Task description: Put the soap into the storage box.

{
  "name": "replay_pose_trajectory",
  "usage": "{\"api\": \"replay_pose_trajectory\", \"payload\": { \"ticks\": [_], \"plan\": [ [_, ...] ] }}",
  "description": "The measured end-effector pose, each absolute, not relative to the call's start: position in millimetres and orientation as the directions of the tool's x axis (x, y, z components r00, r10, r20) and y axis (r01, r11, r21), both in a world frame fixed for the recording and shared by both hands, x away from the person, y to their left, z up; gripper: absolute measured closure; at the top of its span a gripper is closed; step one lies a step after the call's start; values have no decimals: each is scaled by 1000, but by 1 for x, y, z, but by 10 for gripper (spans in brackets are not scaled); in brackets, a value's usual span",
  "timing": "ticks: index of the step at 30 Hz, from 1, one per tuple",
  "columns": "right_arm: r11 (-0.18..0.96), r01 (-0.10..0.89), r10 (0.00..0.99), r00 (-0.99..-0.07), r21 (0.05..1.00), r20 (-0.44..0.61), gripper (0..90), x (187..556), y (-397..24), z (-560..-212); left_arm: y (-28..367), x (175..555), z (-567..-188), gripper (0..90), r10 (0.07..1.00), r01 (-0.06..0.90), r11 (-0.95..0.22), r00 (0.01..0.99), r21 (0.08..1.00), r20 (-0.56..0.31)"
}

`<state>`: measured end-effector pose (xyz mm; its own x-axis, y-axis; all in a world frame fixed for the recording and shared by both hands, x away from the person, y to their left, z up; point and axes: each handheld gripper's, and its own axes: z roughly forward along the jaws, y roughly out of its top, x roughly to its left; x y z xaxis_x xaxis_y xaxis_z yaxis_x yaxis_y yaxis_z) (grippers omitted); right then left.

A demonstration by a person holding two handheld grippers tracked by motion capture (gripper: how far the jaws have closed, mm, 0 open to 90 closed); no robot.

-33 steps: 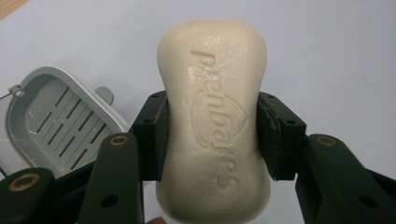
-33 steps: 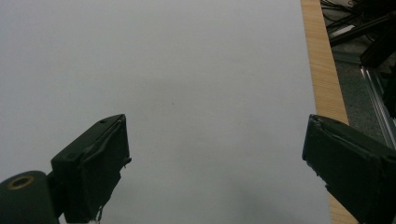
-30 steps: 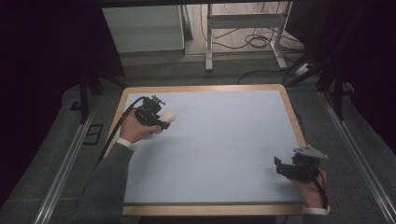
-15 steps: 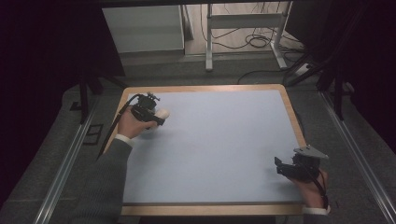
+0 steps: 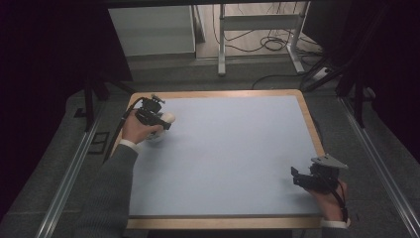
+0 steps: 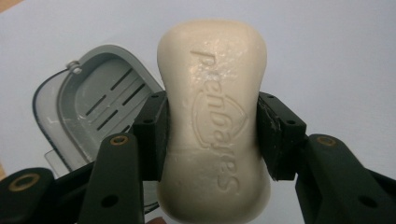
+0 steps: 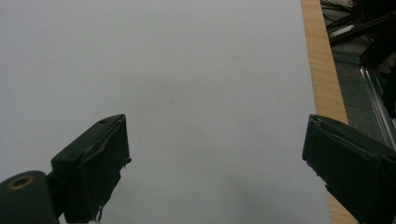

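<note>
One soap bar, one grey soap dish, two grippers, one table.

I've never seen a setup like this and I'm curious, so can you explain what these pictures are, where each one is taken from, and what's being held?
There is no robot here. A person sits at a table with a pale blue top and holds a two-jaw tool in each hand. The high view looks down from above the person's side, with the forearms coming in from the bottom. The other two pictures come from cameras riding on each tool, looking along its black jaws.

The left hand-held gripper is clamped on a cream bar of soap with lettering pressed into it. Behind it, on the table, lies an open grey soap dish with drain slots. The right hand-held gripper is open and holds nothing, resting near the table's right edge.
</note>
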<state>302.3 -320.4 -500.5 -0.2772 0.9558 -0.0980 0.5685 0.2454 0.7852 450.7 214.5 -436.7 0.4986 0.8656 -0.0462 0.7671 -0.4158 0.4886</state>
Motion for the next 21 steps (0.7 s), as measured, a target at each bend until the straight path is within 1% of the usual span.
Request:
{"api": "replay_pose_trajectory", "payload": {
  "ticks": [21],
  "plan": [
    [243,570,957,-275,785,-97,70,303,-321,-501,234,467,-448,495,921,821,-314,385,477,-56]
  ]
}}
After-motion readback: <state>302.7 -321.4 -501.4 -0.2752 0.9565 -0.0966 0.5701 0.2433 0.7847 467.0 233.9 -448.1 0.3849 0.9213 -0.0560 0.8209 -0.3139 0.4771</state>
